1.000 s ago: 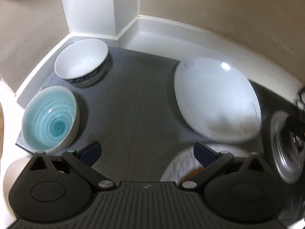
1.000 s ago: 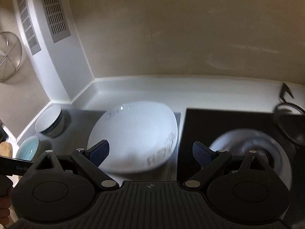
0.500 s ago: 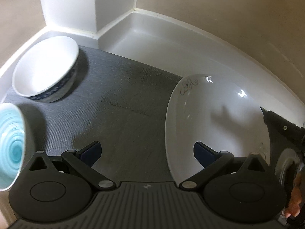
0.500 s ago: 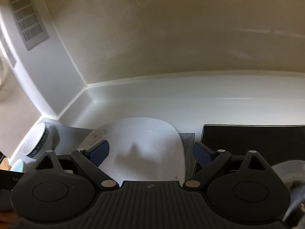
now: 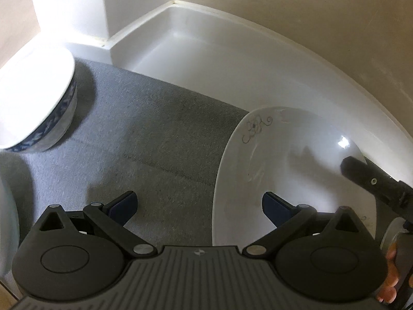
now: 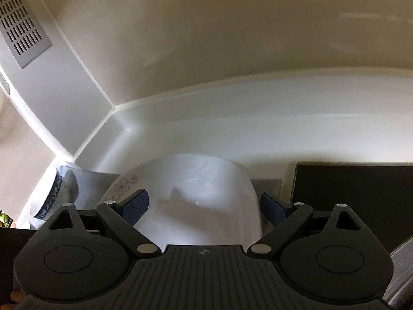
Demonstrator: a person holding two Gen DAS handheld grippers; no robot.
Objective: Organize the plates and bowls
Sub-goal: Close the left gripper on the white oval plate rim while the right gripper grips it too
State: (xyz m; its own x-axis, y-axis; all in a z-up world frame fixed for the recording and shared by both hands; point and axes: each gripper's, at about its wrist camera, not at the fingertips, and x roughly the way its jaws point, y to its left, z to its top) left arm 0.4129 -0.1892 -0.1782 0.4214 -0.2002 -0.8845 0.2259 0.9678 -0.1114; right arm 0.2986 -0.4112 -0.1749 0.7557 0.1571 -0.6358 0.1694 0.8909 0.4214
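Observation:
A large white plate (image 5: 284,170) with a small flower print lies on the grey mat (image 5: 155,134). My left gripper (image 5: 198,204) is open and empty, low over the mat, its right finger over the plate's left rim. My right gripper (image 6: 204,204) is open and empty, with the plate (image 6: 204,188) between and below its fingers; its body shows at the right edge of the left wrist view (image 5: 374,180). A white bowl with a blue band (image 5: 33,103) stands at the mat's left; it also shows in the right wrist view (image 6: 51,193).
A white counter ledge (image 5: 206,46) and beige wall run behind the mat. A black cooktop (image 6: 356,188) lies right of the plate. A white pillar with a vent grille (image 6: 23,31) stands at the far left. A pale bowl's rim (image 5: 7,214) shows at the left edge.
Both grippers have moved forward and lower toward the plate. The blue-green bowl has slid almost out of the left wrist view. The metal pan on the cooktop has left the right wrist view.

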